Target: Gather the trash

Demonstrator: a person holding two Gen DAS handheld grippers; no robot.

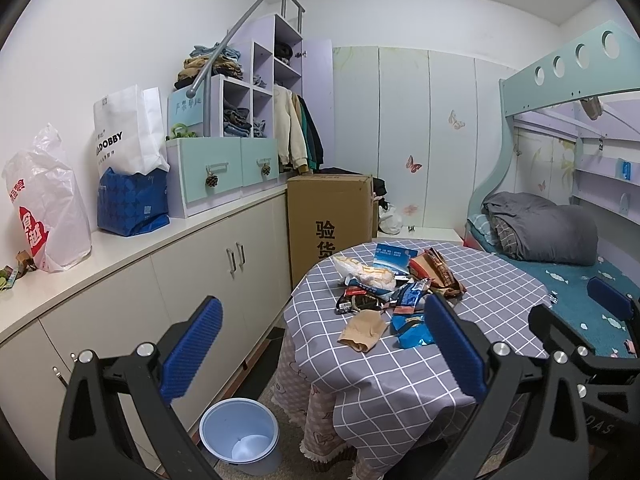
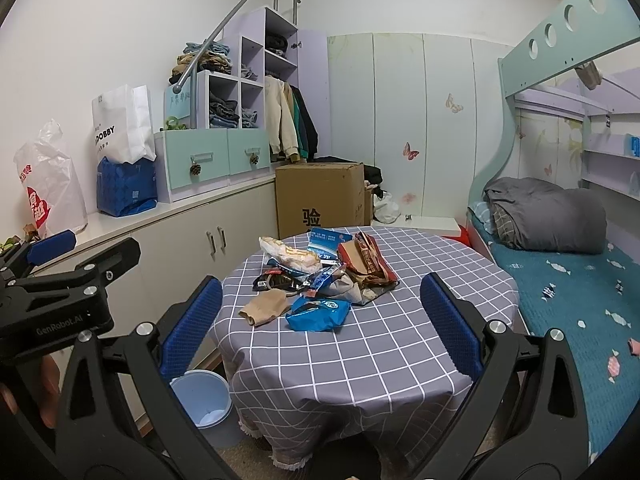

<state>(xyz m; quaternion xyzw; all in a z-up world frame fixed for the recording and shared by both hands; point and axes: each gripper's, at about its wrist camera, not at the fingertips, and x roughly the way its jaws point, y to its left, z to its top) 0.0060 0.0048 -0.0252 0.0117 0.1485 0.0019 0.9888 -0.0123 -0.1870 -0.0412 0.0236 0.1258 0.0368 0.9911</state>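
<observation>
Both units up and short of the table [image 2: 360,360], nothing picked yet. Left hand-held gripper [image 1: 320,344]: jaws wide apart, empty. Right hand-held gripper [image 2: 320,320]: same, spread wide, holding nothing.

Trash pile [image 2: 320,272] sits on the table top toward 12 o'clock from me, past centre. Bin [image 1: 239,436] is on the floor at 7 o'clock of the table, against the cabinets, looks near empty.

Nearest pieces: blue wrapper [image 2: 318,314] at the pile's 6 o'clock edge, tan scrap [image 2: 264,307] just beside it at 9 o'clock. Behind them a black wrapper [image 2: 276,281], a bread bag [image 2: 290,258], a brown pack [image 2: 366,266].

Handling, my read: all light film and foil, crinkly, slippery, no stiffness. It'll slide on the cloth if pushed. I'd pinch a raised crumpled edge, not the flat face. Blue wrapper first, taking its near puffed rim. The tan scrap looks soft and limp, so grab it mid-body.

Readable text: "DOBBY" on the white bag [image 1: 124,132], "GenRobot.AI" on the left unit's body in the right view, "验货" on the carton [image 1: 330,216]. Wrapper print is too small to read.
</observation>
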